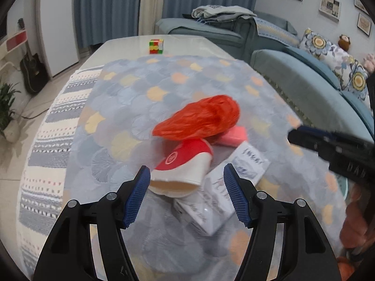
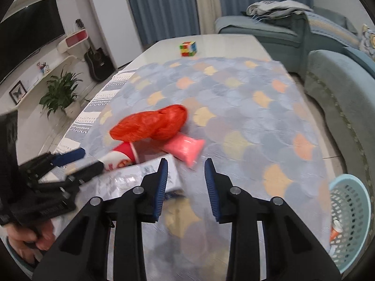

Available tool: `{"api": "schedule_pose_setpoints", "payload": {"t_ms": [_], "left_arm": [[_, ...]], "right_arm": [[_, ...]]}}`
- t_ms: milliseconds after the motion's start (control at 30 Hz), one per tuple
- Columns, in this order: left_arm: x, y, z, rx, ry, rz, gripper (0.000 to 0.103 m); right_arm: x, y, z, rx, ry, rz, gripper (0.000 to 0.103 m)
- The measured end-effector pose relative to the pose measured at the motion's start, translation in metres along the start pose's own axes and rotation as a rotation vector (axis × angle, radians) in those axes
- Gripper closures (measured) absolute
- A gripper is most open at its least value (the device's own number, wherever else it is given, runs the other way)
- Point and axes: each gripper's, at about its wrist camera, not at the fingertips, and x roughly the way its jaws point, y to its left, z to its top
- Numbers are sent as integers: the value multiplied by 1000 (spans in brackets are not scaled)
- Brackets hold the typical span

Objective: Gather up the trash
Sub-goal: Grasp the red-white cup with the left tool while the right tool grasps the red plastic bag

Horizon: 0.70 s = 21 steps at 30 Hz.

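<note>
A heap of trash lies on the patterned tablecloth. On top is a crumpled red plastic bag point(image 1: 201, 119) point(image 2: 152, 124). Under it are a red and white paper cup point(image 1: 187, 161) point(image 2: 121, 157) on its side, a pink packet point(image 1: 234, 135) point(image 2: 185, 147) and white cartons point(image 1: 211, 206) point(image 2: 131, 178). My left gripper point(image 1: 186, 171) is open just short of the cup's mouth, and its pads touch nothing. My right gripper point(image 2: 186, 162) is open over bare cloth, beside the carton's end and short of the pink packet.
A light blue mesh basket point(image 2: 351, 210) with a can inside stands on the floor at the table's right edge. A coloured puzzle cube point(image 1: 156, 46) point(image 2: 188, 48) sits at the far end of the table. A blue sofa point(image 1: 293, 70) runs along the right side.
</note>
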Motion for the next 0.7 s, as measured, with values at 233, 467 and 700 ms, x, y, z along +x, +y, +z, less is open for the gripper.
{"api": "schedule_pose_setpoints", "payload": {"t_ms": [233,467,700], "left_arm": [[22,4,-4,37,30,-22,40],[27,13,-6,19,18,-48,44],[22,16,-10,-18,-18,-70,46]], "right_arm": [[46,4,42,110,24,52,28],[109,-2,59,211,125,93,28],[123,22,53,98,139,48,54]]}}
